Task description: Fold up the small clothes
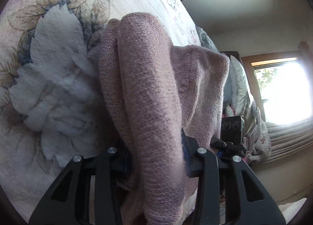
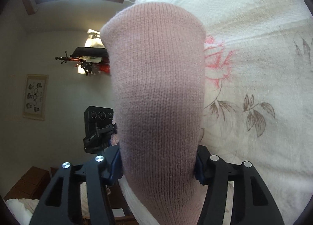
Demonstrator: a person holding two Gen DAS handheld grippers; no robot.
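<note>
Both grippers pinch the pink knit garment (image 1: 156,95), lifted above the bed quilt (image 1: 49,88). Left gripper (image 1: 156,164), bottom centre of the left wrist view, is clamped on a bunched, doubled fold; right gripper (image 2: 158,166), bottom centre of the right wrist view, is clamped on a smoother single panel of the same knit (image 2: 156,88) that fills mid-frame. The other gripper's camera unit (image 2: 98,119) sits close at centre left. Risks: the thick bunch may slip from the left jaws, loose knit may stretch or sag unevenly, and the fold could land crooked because fabric blocks both views of the quilt (image 2: 254,58).
</note>
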